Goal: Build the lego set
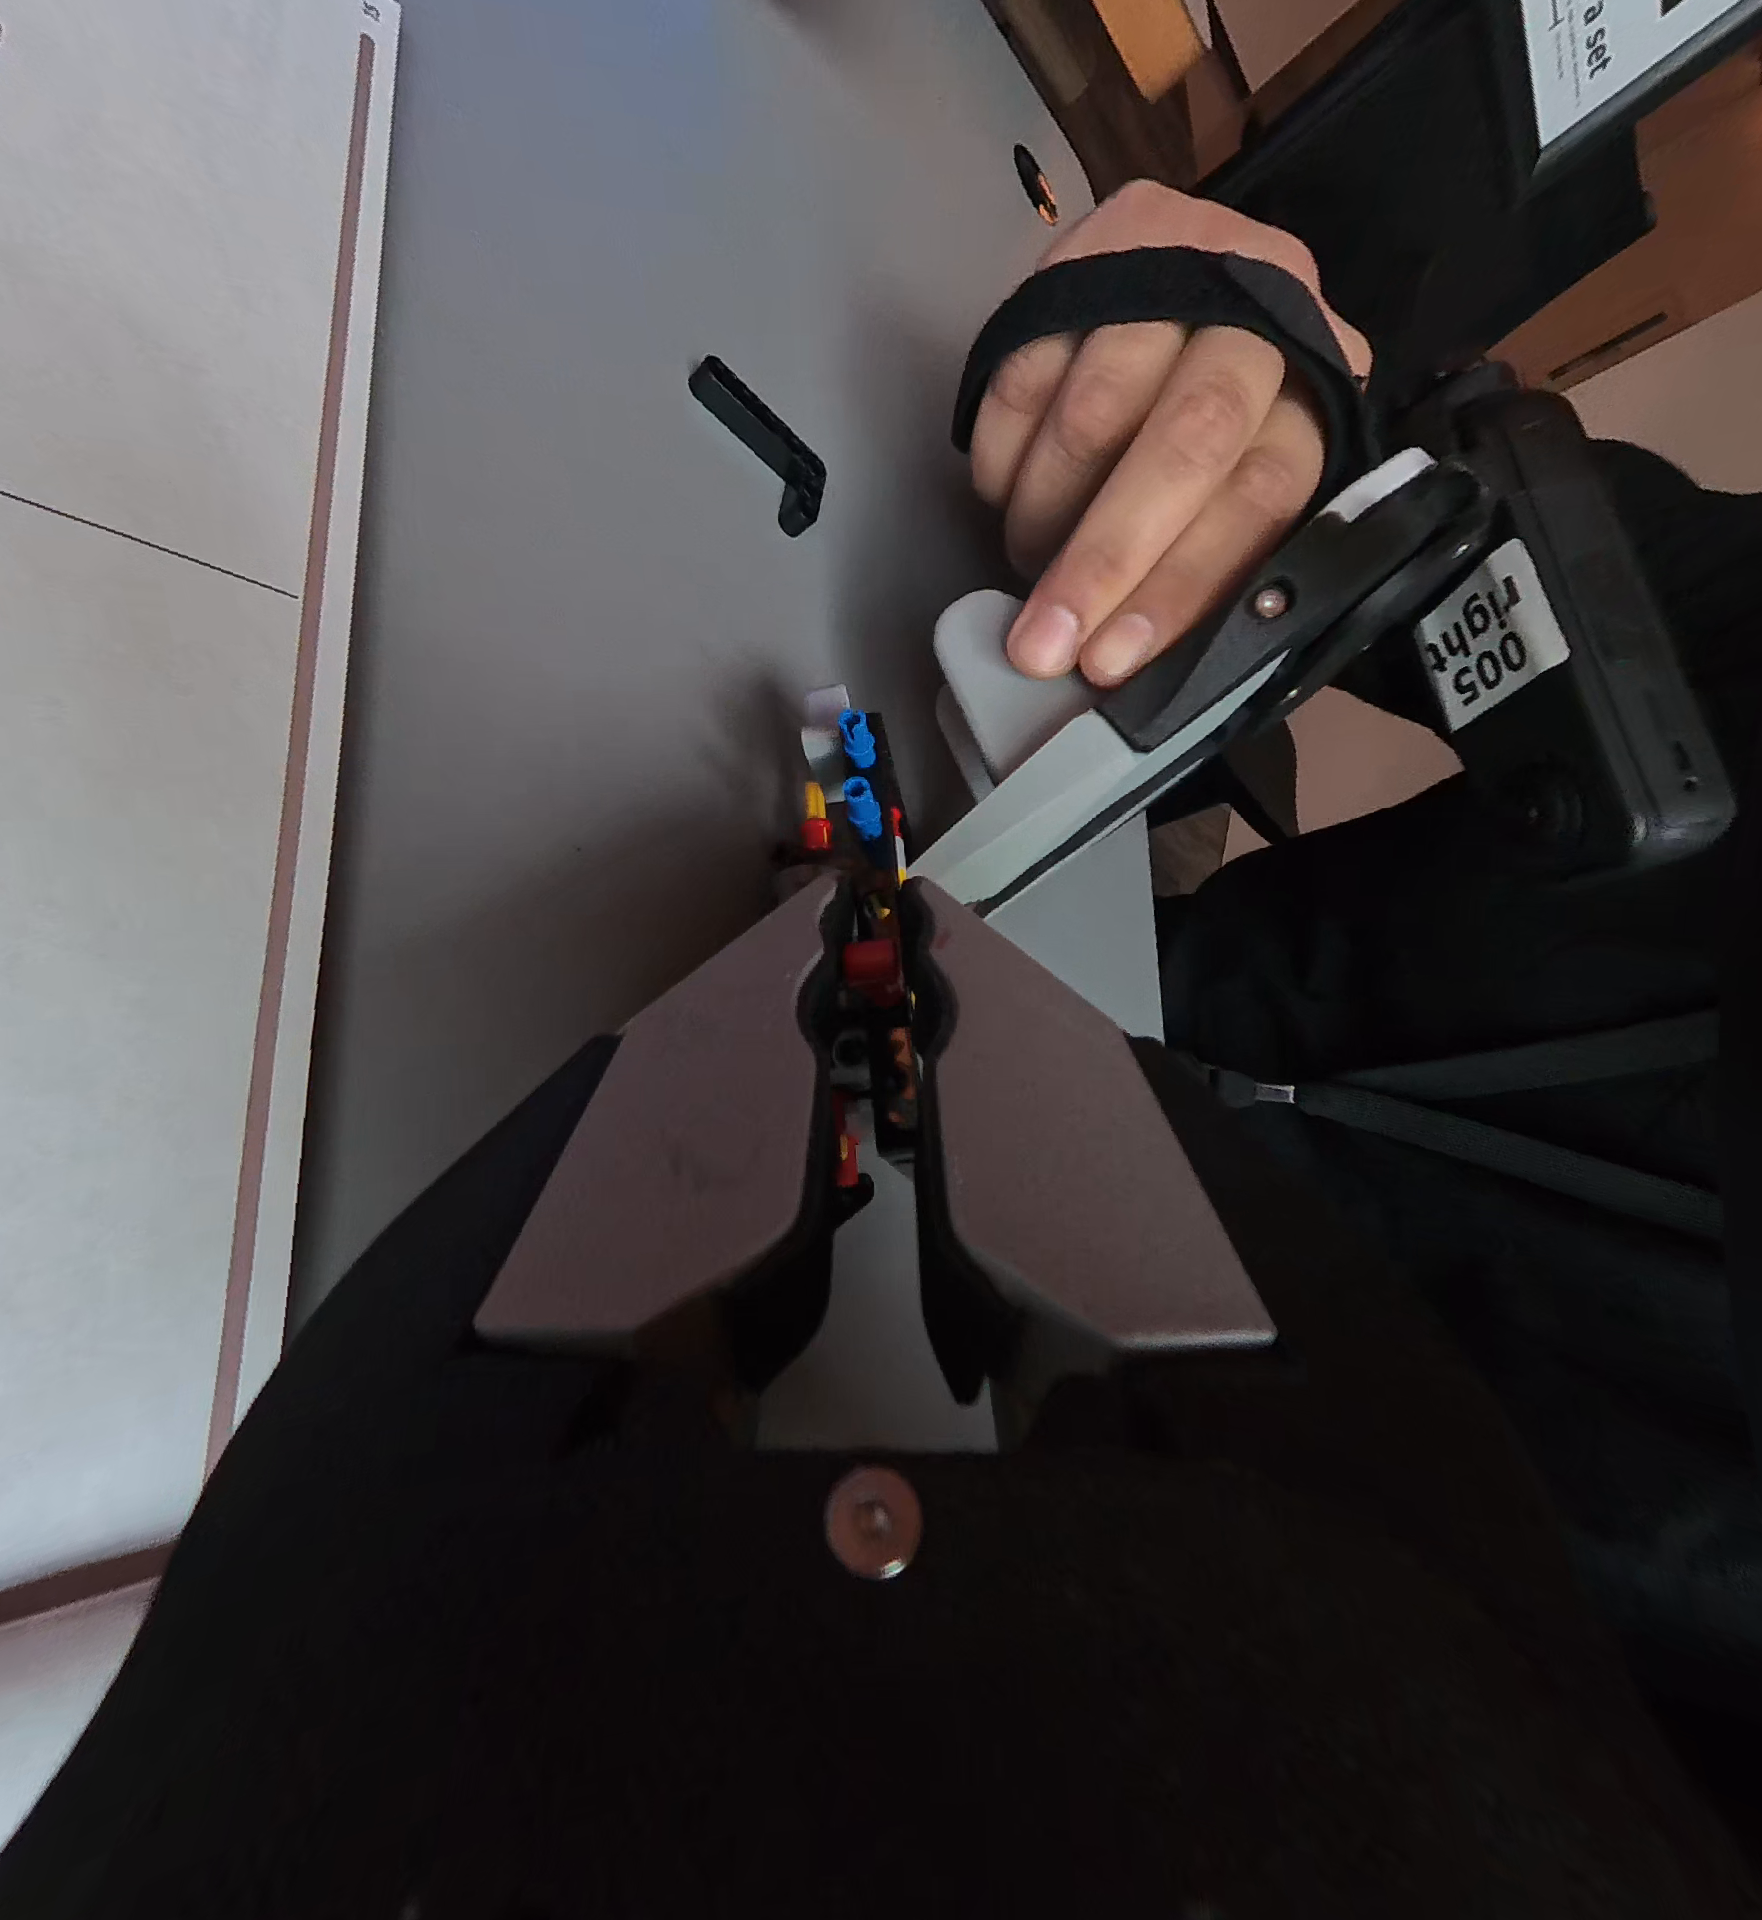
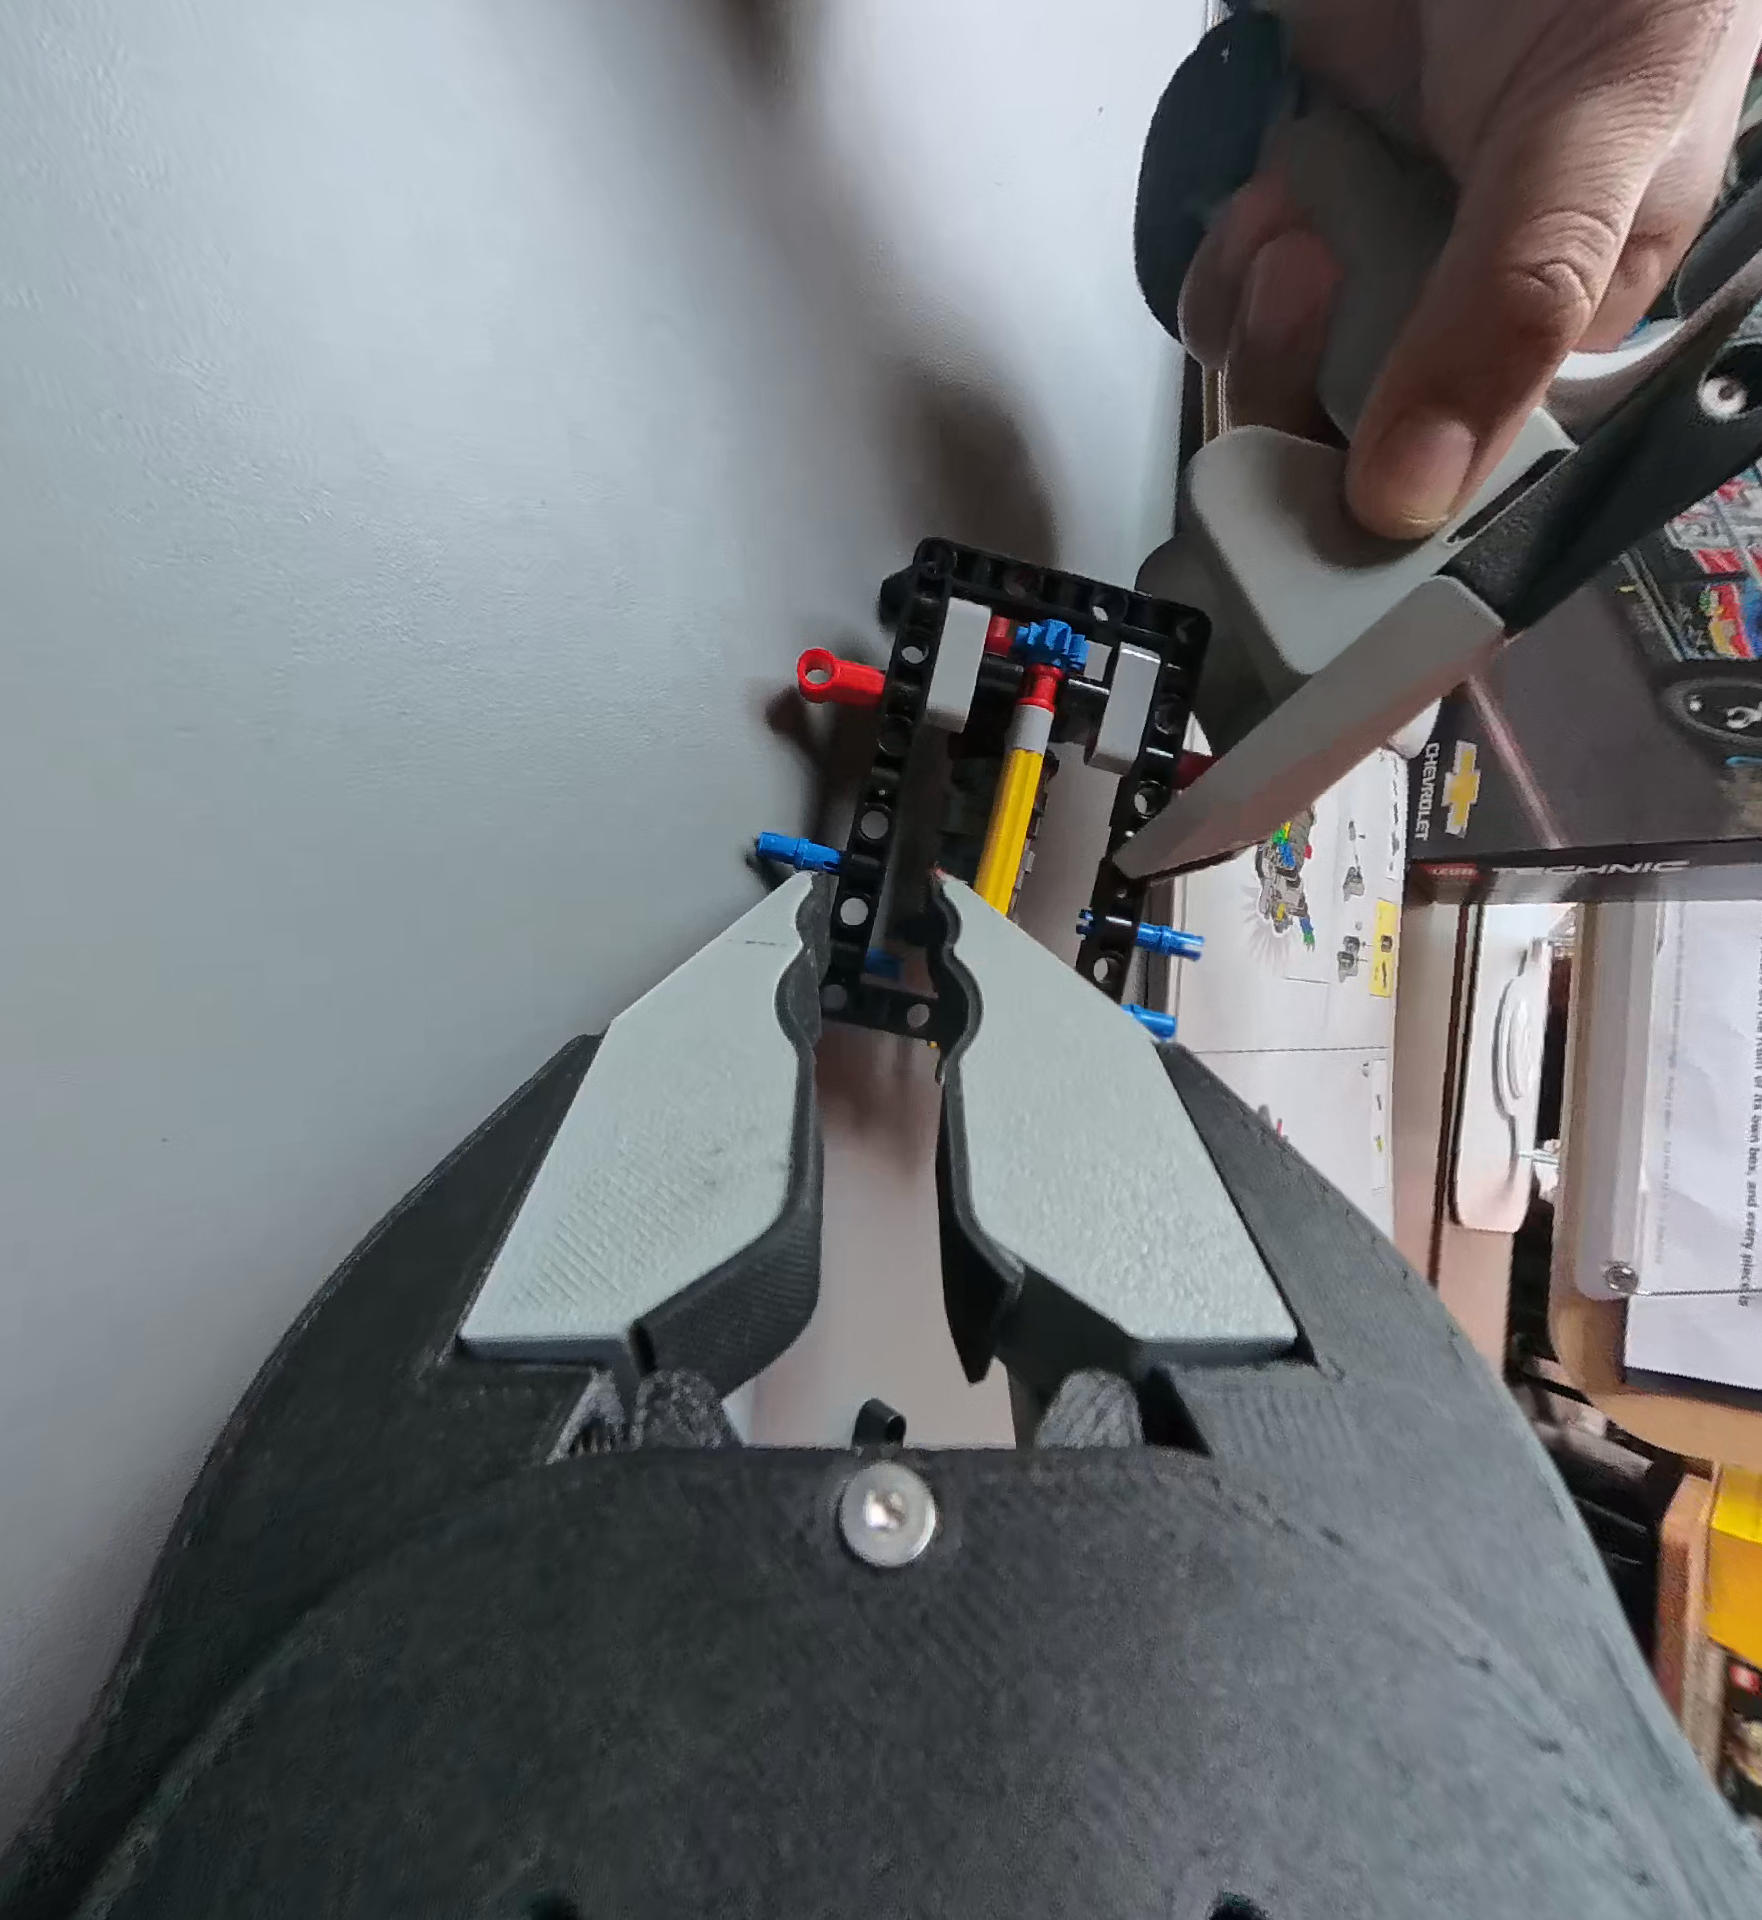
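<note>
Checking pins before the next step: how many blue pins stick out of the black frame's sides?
3. On the frame, one pin sticks out on the left and two on the right: upper, lower. Others may be hidden.

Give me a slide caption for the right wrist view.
Both grippers clamp the black lego frame above the grey table.

I can see a white sticker [image 1: 1490, 649] with black print on the black camera body [image 1: 1604, 727], and a white printed card [image 1: 1583, 62] above it. Beside the counter [image 2: 337, 520] stand a black box [image 2: 1542, 831] with an emblem and lettering, an instruction booklet [image 2: 1313, 914] and a printed sheet [image 2: 1729, 1122]. I do not repeat their words.
</note>
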Motion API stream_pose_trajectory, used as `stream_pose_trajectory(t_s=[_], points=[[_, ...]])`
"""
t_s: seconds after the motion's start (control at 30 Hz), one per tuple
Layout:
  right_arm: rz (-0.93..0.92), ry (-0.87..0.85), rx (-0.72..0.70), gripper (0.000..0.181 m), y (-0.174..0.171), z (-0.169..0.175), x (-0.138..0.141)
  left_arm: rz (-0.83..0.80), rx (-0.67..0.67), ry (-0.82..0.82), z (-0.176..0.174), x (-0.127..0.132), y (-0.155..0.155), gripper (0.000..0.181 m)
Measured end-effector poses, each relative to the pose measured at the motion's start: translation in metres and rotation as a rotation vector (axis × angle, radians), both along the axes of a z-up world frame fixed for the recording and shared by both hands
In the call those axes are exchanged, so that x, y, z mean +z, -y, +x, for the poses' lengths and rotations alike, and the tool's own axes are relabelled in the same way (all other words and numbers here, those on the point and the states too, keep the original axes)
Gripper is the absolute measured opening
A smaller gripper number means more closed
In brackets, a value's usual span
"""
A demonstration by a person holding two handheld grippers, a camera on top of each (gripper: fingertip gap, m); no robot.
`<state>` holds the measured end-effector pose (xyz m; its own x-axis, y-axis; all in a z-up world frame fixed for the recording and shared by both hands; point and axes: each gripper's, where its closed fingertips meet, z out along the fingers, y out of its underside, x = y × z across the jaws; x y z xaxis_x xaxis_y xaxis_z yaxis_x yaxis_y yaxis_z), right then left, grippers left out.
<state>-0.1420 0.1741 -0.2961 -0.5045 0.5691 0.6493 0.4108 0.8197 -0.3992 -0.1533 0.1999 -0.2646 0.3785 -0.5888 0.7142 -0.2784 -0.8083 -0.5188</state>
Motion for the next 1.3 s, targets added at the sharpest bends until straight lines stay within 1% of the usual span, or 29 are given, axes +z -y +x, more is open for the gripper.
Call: stream_pose_trajectory(t_s=[0.13,0.2,0.33,0.47,0.6,0.67,0.8,0.9,0.97,1.13,1.3], points=[[-0.033,-0.017,-0.039,0.018,-0.003,0.006,0.003,-0.002,0.005,0.001,-0.001,-0.001,-0.001,0.007],[-0.049,-0.01,-0.056,0.013,-0.002,0.01,0.003,0.001,0.006,-0.002,-0.001,-0.001,-0.001,0.007],[-0.06,-0.012,-0.102,0.017,-0.004,0.01,0.003,0.006,0.006,-0.009,0.0,-0.001,-0.001,0.007],[-0.128,0.005,-0.158,0.021,-0.005,0.011,0.0,-0.002,0.012,-0.015,0.0,-0.002,-0.001,0.007],[-0.231,0.024,-0.212,0.018,-0.005,0.012,-0.002,-0.011,0.017,-0.012,0.0,-0.002,-0.001,0.007],[-0.262,0.017,-0.251,0.013,-0.008,0.011,-0.001,-0.012,0.025,-0.014,0.0,-0.003,-0.002,0.007],[-0.251,0.009,-0.323,0.013,-0.01,0.01,-0.001,-0.007,0.038,-0.02,0.0,-0.003,-0.002,0.007],[-0.249,0.036,-0.366,0.013,-0.01,0.01,-0.002,-0.006,0.043,-0.025,0.0,-0.003,-0.002,0.007],[-0.259,0.044,-0.368,0.013,-0.01,0.01,-0.002,0.002,0.046,-0.034,0.0,-0.002,-0.002,0.007],[-0.251,0.062,-0.319,0.012,-0.007,0.01,-0.003,0.017,0.043,-0.051,0.001,-0.002,-0.001,0.007],[-0.193,0.06,-0.28,0.01,-0.007,0.009,-0.002,0.014,0.043,-0.046,-0.001,-0.001,-0.001,0.007]])
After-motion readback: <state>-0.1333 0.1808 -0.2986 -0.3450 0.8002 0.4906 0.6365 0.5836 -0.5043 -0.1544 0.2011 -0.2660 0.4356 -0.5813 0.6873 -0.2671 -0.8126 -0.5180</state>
